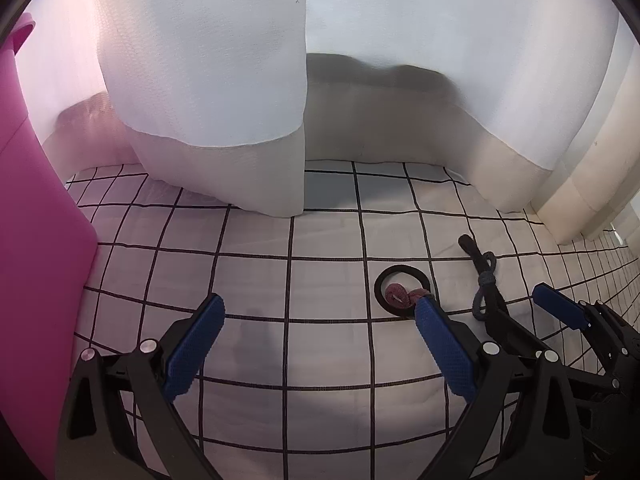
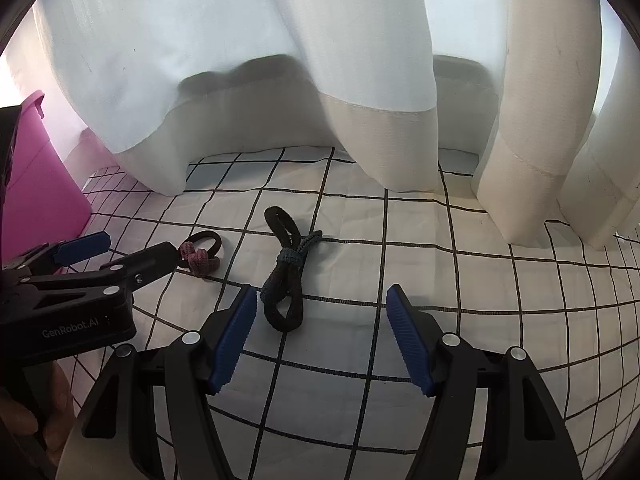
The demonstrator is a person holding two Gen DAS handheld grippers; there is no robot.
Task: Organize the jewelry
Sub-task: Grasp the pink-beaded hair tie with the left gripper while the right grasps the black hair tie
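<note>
Black hair ties, two knotted bundles, lie on the checked cloth (image 2: pixel 460 280) in front of the white curtain (image 2: pixel 248 80). Landmark: the long dark bundle (image 2: pixel 285 276), black ties with a blue-grey one knotted round the middle. Just left of it sits the black ring with a pink tie (image 2: pixel 199 260) wound through. Further left, the pink bin (image 2: pixel 44 184), likely the drop-off.

Right gripper (image 2: pixel 322 334): jaws apart, empty, hovering just right of the long bundle's near loop. Left gripper (image 1: pixel 316 340): jaws wide, empty, its right finger tip at the pink tie, can't tell if touching.

How to do it well, my read: centre each gripper over its knot, not a loose loop. Drop until the pads brush the cloth, then close. Watch for pinching the cloth itself. Keep the two grippers from clashing; they're close.
</note>
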